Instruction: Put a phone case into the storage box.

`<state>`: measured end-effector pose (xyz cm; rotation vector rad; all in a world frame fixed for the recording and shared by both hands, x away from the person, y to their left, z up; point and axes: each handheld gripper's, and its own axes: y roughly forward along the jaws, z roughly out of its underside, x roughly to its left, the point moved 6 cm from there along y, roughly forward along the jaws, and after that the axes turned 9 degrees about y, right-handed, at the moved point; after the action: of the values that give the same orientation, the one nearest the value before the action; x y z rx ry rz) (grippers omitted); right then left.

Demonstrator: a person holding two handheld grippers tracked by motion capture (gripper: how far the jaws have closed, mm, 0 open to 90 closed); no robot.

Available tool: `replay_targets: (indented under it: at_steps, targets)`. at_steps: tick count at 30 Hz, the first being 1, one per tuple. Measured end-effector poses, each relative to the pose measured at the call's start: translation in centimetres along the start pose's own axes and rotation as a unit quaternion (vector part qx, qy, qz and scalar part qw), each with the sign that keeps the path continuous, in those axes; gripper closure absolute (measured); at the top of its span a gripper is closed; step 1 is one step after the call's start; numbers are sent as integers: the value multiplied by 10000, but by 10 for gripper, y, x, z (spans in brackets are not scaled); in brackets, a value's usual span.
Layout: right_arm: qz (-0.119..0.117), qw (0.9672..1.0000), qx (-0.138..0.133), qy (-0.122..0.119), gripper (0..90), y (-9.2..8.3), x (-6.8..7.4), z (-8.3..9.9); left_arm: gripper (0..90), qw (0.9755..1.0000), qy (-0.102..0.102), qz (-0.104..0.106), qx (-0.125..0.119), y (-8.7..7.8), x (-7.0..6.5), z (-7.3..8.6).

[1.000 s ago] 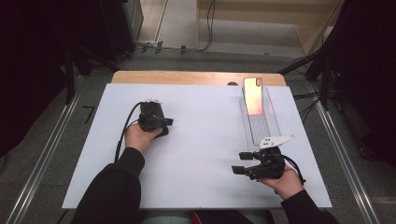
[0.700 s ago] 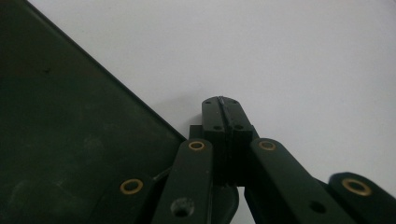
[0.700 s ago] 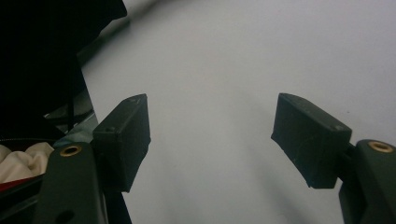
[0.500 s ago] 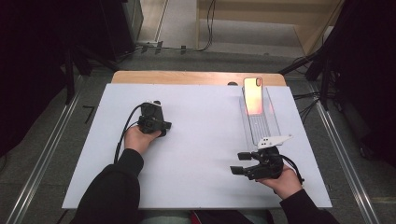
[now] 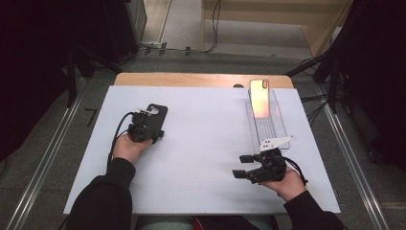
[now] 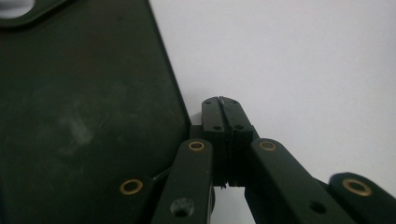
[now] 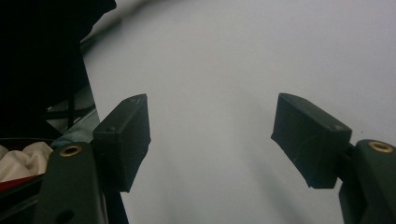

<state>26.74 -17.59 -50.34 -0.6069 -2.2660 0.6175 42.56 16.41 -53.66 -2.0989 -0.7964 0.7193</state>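
Left gripper [image 5: 144, 125], centre left of frame: jaws clenched, nothing between; black phone case [image 5: 155, 116] lies touching just beyond, long axis pointing up-frame. Right gripper [image 5: 242, 167], lower right: jaws apart, empty, well apart from case.

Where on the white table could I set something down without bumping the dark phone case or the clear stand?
The widest bare stretch of the white table lies between the dark phone case by the left gripper and the clear stand. It is crowded along the right side, where the right gripper sits just below that stand and its phone.
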Motion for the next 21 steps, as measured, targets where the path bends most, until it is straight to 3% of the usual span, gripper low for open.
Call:
replay_targets:
  at_steps: [10,11,13,17,21]
  targets:
    - [11,10000,-2,-2,260,0,-3,-2,889,9997,-231,-46,-15,-16,15,12]
    - [9,10000,13,1,260,0,-3,-1,870,9996,-265,17,-73,-17,14,11]
    - [14,10000,22,22,260,-1,-2,-1,818,9997,-147,25,-204,-24,8,6]
    - [9,10000,0,25,260,-2,-3,-1,690,9982,22,400,-439,-34,-9,0]
    - [40,10000,-6,48,260,-3,-4,0,509,9966,291,608,-478,-40,-26,-1]
